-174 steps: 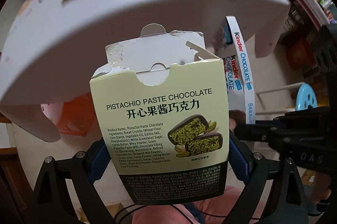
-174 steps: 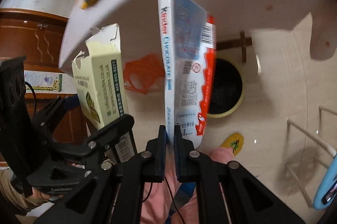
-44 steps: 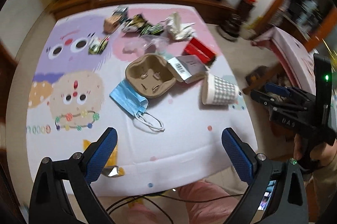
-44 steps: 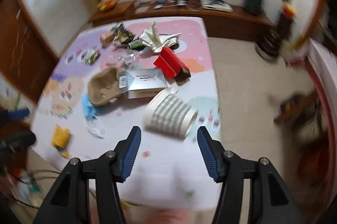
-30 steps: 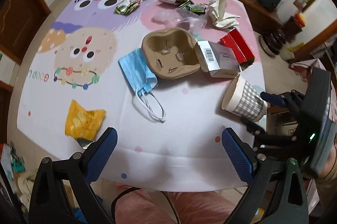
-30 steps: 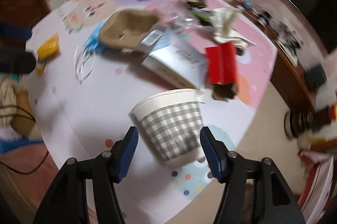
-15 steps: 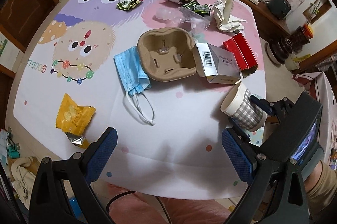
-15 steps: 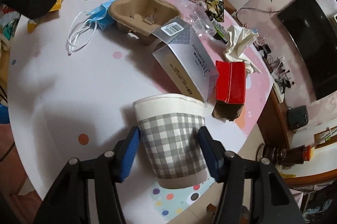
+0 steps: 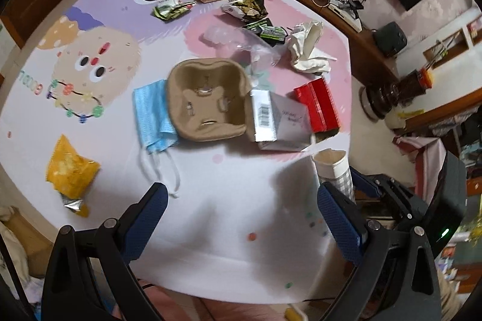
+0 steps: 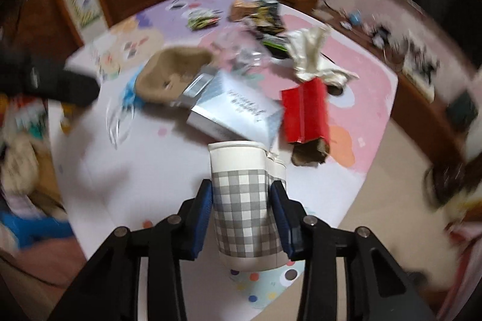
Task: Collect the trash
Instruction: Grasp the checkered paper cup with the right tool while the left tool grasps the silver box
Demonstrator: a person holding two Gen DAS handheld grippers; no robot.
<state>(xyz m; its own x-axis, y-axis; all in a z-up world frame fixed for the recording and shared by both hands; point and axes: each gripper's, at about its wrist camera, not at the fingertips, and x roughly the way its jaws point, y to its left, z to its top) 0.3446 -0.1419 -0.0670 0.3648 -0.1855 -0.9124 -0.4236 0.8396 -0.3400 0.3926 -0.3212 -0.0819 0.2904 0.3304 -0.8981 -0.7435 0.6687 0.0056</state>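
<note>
Your right gripper (image 10: 242, 218) has just closed, pinching the checked cup (image 10: 242, 200) at the table (image 9: 229, 218) edge, squashed for binning I judge, while your left gripper (image 9: 241, 209) hangs spread, empty, over it.

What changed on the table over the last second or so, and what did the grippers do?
The right gripper has just been closing and now squeezes the checked paper cup, dented at its rim and tipped up off the table. The left gripper stays open and empty. Cup carrier, blue mask and silver box lie as before.
</note>
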